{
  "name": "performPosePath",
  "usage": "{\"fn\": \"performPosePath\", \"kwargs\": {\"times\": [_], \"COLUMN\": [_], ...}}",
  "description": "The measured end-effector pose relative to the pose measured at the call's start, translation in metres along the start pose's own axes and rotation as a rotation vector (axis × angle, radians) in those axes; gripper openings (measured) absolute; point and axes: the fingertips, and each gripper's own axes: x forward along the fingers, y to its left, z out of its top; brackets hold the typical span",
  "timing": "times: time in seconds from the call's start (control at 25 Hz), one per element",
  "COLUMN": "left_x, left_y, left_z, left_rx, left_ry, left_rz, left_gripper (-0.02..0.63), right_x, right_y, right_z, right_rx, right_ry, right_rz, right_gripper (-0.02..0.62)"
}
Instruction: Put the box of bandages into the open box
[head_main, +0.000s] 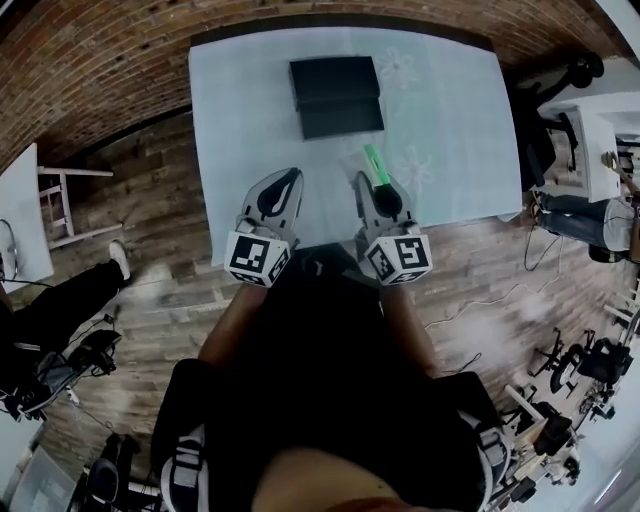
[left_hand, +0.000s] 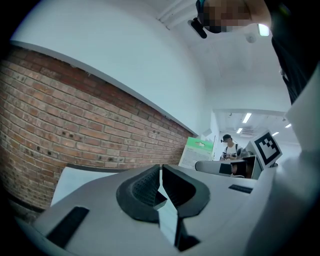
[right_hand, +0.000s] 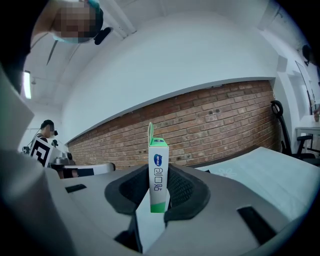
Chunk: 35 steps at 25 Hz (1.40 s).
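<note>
The bandage box (right_hand: 158, 172) is a slim white and green carton with its top flap up. My right gripper (right_hand: 159, 187) is shut on it and holds it upright. In the head view the bandage box (head_main: 376, 165) sticks out of the right gripper (head_main: 368, 182), above the table's near edge. The open black box (head_main: 335, 95) lies further back on the table, in the middle. My left gripper (head_main: 289, 178) hovers beside the right one; its jaws (left_hand: 161, 172) are shut with nothing between them. From the left gripper view the carton (left_hand: 199, 150) shows to the right.
The table (head_main: 240, 150) has a pale cloth. A brick wall (right_hand: 220, 125) runs behind it. A white stool (head_main: 65, 205) stands at the left, a desk and chairs (head_main: 585, 140) at the right. A person's leg (head_main: 70, 295) reaches in at the left.
</note>
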Motion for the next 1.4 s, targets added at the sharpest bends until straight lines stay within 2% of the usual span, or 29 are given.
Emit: {"fn": "performPosePath", "kwargs": {"times": [0.28,0.64,0.76,0.92,1.4], "left_x": [0.031,0.068,0.076,0.079,0.104], "left_y": [-0.001,0.011,0.019,0.024,0.049], "left_z": [-0.006,-0.009,-0.016,-0.025,-0.044], "left_rx": [-0.013,0.009,-0.005,-0.017,-0.050], "left_ry": [0.028,0.030,0.035,0.048,0.063], "left_rz": [0.010,0.111,0.150,0.181,0.240], "left_gripper": [0.043,0.043,0.043,0.043,0.043], "right_x": [0.014,0.054,0.066,0.074,0.103], "right_y": [-0.025,-0.058,-0.067,-0.073,-0.092], "right_z": [-0.002,-0.006,-0.010,-0.014,-0.047], "right_rx": [0.018,0.020,-0.015,-0.012,-0.038], "right_ry": [0.034,0.073,0.090,0.101,0.170], "right_rz": [0.032,0.160,0.178,0.197,0.219], "right_gripper": [0.107,0.107,0.107,0.107,0.107]}}
